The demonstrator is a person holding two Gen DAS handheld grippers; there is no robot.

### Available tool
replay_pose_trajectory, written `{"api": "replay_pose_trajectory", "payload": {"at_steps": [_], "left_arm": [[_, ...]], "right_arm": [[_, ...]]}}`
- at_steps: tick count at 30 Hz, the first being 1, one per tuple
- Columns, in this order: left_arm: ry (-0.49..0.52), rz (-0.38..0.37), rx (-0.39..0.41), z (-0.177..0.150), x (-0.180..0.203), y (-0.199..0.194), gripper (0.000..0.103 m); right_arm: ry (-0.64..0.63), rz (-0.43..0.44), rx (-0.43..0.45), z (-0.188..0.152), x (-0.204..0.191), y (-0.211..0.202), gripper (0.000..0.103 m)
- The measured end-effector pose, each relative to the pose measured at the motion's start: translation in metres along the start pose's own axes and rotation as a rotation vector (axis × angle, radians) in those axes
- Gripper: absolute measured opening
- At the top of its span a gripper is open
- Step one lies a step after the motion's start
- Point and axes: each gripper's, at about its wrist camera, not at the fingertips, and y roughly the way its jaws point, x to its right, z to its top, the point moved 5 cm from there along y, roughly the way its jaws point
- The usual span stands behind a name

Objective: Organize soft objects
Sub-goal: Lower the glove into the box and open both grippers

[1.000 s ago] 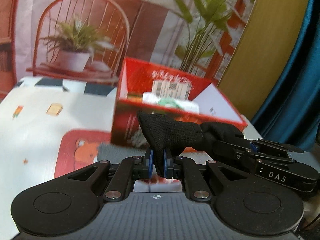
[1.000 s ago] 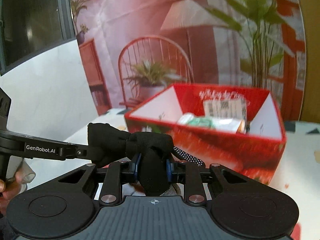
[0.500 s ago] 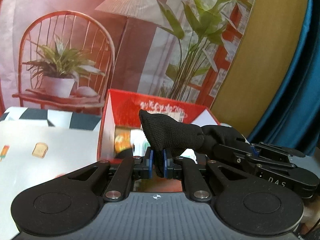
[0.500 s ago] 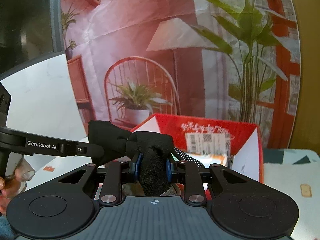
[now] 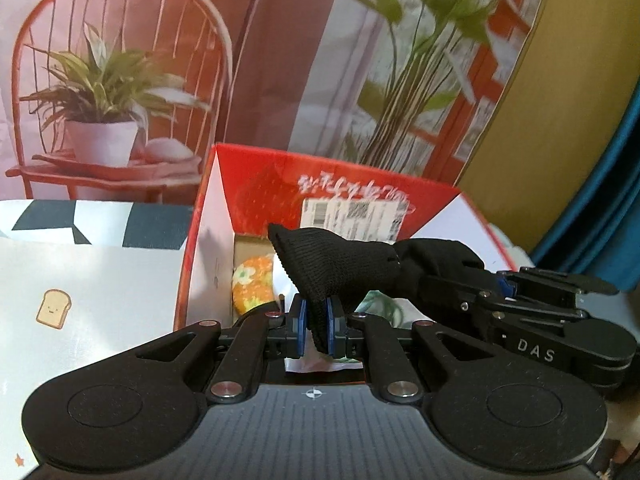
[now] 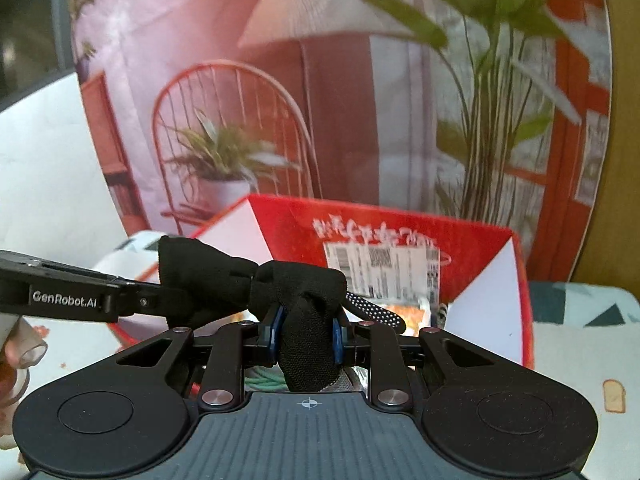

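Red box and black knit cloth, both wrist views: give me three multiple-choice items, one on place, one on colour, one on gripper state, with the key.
1. Where is the red box?
A. ahead of both grippers
B. on the floor
C. on a shelf above

2. What colour is the cloth held between the grippers?
A. white
B. black
C. green

3. How does the left gripper stand?
A. wide open
B. out of view
C. shut on the cloth

Key: A, the box fills the middle of both views; B, black knit; C, blue pads pinch a fold, as the right gripper does too.
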Motion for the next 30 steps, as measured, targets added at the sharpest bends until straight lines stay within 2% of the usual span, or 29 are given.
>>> {"api": "replay_pose_trajectory", "payload": {"at_steps": [6, 9, 11, 12, 15, 17, 19, 20, 22, 24, 30], "left_arm": [[0.039, 0.024, -0.034, -0.003, 0.000, 0.015, 0.014], [0.074, 0.038, -0.033, -0.004, 0.003, 0.014, 0.035], [0.091, 0.044, -0.016, -0.003, 0.006, 0.009, 0.054], [0.097, 0.045, -0.006, -0.003, 0.006, 0.005, 0.056], [0.108, 0.048, 0.013, -0.001, 0.008, -0.006, 0.065], [0.112, 0.052, 0.028, -0.001, 0.008, -0.014, 0.079], [0.115, 0.053, 0.048, 0.000, 0.008, -0.023, 0.089], [0.116, 0.051, 0.055, 0.000, 0.008, -0.028, 0.094], [0.114, 0.047, 0.071, -0.001, 0.008, -0.036, 0.096], [0.116, 0.050, 0.082, -0.003, 0.007, -0.045, 0.098], [0.119, 0.077, 0.103, -0.016, 0.002, -0.067, 0.100]], "right_arm": [[0.024, -0.021, -0.054, -0.009, 0.009, 0.019, 0.025], [0.026, -0.052, -0.063, -0.011, 0.012, 0.019, 0.033], [0.022, -0.082, -0.062, -0.012, 0.015, 0.016, 0.036], [0.022, -0.092, -0.059, -0.012, 0.016, 0.014, 0.041], [0.031, -0.112, -0.039, -0.013, 0.019, 0.005, 0.064], [0.033, -0.117, -0.022, -0.013, 0.019, -0.003, 0.071], [0.033, -0.123, -0.013, -0.013, 0.018, -0.010, 0.085], [0.033, -0.126, -0.007, -0.013, 0.018, -0.013, 0.087], [0.032, -0.127, 0.006, -0.013, 0.016, -0.021, 0.098], [0.035, -0.131, 0.018, -0.014, 0.014, -0.029, 0.102], [0.046, -0.123, 0.049, -0.022, 0.007, -0.051, 0.102]]}}
